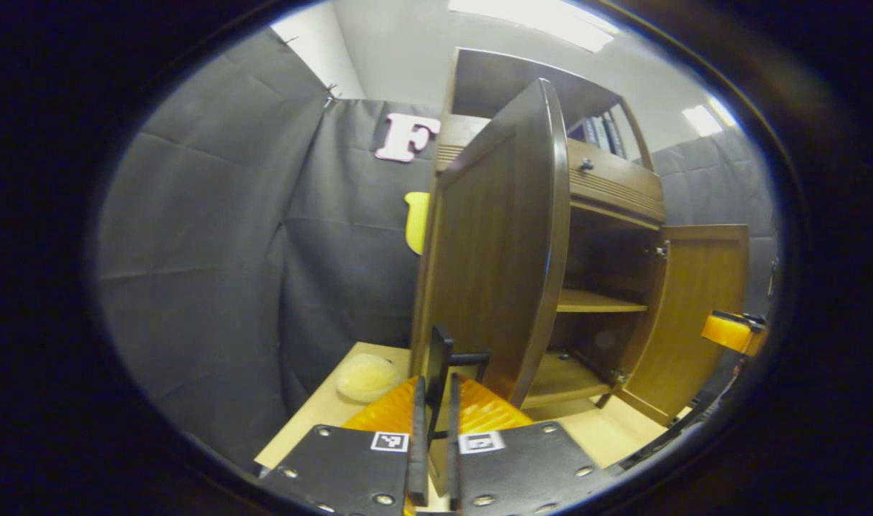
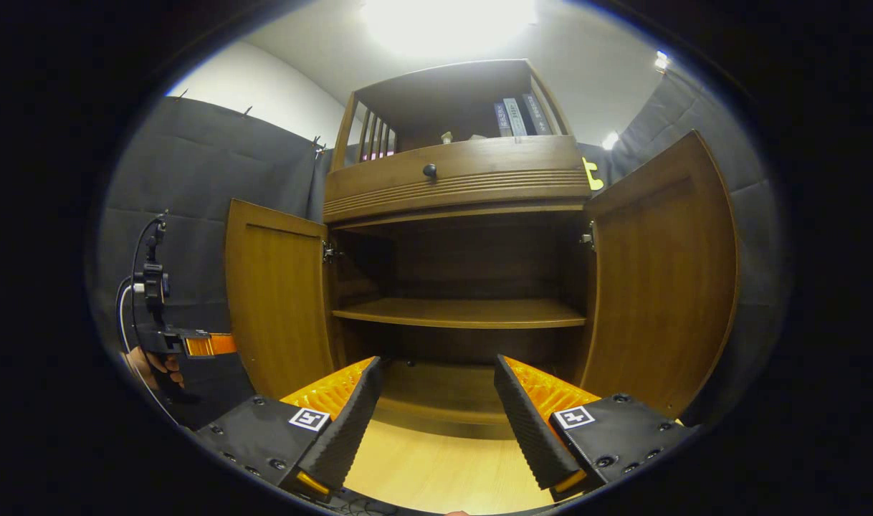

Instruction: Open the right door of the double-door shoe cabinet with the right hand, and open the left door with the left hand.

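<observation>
Before the shoe cabinet [image 2: 454, 186], both doors stand swung wide: the left door [image 2: 279, 304] and the right door [image 2: 662, 276] flank bare shelves [image 2: 465, 313]. From the left gripper view, the left gripper [image 1: 435, 390] has its 2 fingers pressed together on the left door's dark pull handle [image 1: 451, 358]. The right gripper [image 2: 436, 408] hangs with jaws spread, gripping nothing, in front of the cabinet floor. Judged from here, the task looks nearly complete; the left hand should ease its fingers apart before drawing back, so the door isn't dragged shut.
</observation>
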`<state>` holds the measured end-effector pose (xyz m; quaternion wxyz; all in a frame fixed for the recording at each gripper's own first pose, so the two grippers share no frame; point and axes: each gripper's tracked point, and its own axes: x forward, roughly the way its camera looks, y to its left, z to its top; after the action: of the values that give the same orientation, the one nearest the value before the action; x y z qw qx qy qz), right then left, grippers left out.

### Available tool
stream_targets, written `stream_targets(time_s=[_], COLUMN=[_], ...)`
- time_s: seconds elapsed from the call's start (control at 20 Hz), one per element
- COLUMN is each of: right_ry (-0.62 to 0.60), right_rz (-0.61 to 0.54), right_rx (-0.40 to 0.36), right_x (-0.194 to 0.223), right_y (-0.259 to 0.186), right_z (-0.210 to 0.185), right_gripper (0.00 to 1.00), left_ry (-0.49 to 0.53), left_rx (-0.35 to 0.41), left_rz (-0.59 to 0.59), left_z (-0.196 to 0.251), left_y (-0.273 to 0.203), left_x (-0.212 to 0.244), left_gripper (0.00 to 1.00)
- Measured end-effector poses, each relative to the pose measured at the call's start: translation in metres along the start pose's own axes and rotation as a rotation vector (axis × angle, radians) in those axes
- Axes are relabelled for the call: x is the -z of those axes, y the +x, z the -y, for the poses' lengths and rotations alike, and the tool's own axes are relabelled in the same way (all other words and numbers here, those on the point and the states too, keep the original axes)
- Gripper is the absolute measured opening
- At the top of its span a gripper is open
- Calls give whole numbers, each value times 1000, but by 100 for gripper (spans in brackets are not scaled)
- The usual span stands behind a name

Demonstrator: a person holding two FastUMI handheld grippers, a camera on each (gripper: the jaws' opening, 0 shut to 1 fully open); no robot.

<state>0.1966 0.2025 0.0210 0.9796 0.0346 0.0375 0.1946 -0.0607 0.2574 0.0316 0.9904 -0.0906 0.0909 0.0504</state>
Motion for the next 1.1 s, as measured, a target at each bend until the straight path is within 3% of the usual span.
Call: stream_targets(time_s=[0.1, 0.25, 0.3, 0.6, 0.7, 0.75, 0.8, 0.9, 1.1], right_ry=[-5, -13, -15, -22, -8, -6, -7, -7, -38], right_rz=[-5, -11, -11, -19, -15, -11, -4, 7, 18], right_rx=[-14, -32, -36, -24, -12, -3, 10, 27, 45], right_x=[1, 2, 2, 3, 2, 1, 0, -4, -8], right_y=[6, 12, 14, 22, 24, 24, 23, 22, 12], right_z=[-10, -24, -28, -44, -48, -49, -50, -52, -47], right_gripper=[98, 98, 98, 98, 98, 98, 98, 98, 98], left_ry=[-15, -19, 2, 64, 45, 43, 53, 71, 61], left_rx=[-25, 21, 27, 53, 86, 83, 76, 58, 30], left_rz=[4, -6, -4, 22, 33, 44, 54, 71, 119], left_z=[-22, -23, -24, -24, -18, -22, -26, -24, -20], left_y=[-2, -6, -6, -16, -20, -24, -26, -32, -41], left_x=[-1, 1, 1, -1, -5, -8, -11, -16, -32], left_gripper=[5, 9, 5, 5, 12, 12, 5, 13, 5])
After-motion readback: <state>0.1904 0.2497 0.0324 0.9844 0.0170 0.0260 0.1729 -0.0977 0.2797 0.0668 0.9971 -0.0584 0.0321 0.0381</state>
